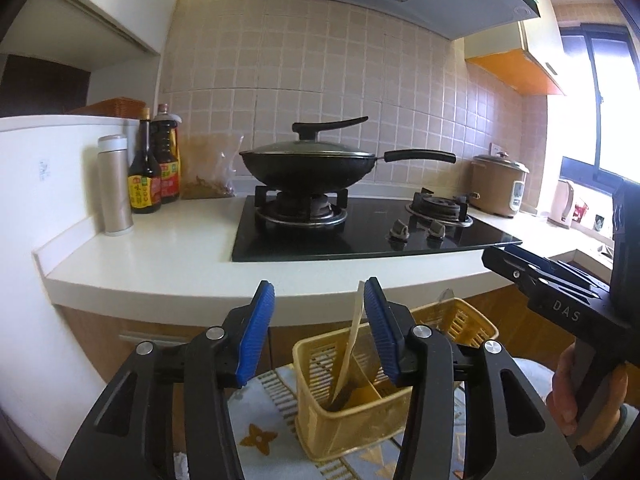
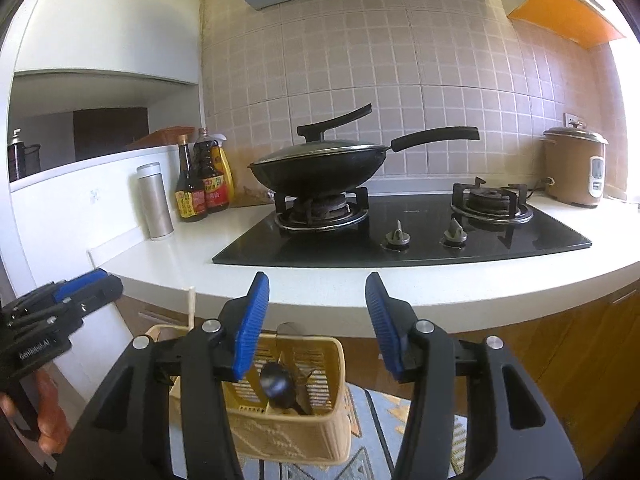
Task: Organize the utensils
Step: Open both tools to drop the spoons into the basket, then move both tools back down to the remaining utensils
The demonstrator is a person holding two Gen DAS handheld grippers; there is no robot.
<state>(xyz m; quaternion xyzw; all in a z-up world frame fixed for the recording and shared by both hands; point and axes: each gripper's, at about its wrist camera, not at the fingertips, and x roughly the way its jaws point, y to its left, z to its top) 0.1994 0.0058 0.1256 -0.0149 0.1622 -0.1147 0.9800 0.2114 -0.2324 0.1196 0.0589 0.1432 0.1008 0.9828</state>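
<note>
A yellow slotted utensil basket [image 1: 360,420] sits low in front of the counter on a patterned cloth. A pale wooden utensil [image 1: 352,344] stands tilted in its left compartment. In the right wrist view the basket [image 2: 296,436] holds a dark spoon [image 2: 276,384] and a clear utensil [image 2: 290,330]. My left gripper [image 1: 318,296] is open and empty above the basket. My right gripper [image 2: 316,288] is open and empty above it too, and shows at the right edge of the left wrist view [image 1: 560,284].
A white counter [image 1: 168,256] carries a black gas hob [image 1: 360,236] with a lidded wok [image 1: 312,164]. Sauce bottles [image 1: 154,168] and a metal flask [image 1: 114,188] stand at the left. A rice cooker [image 1: 498,184] stands at the right.
</note>
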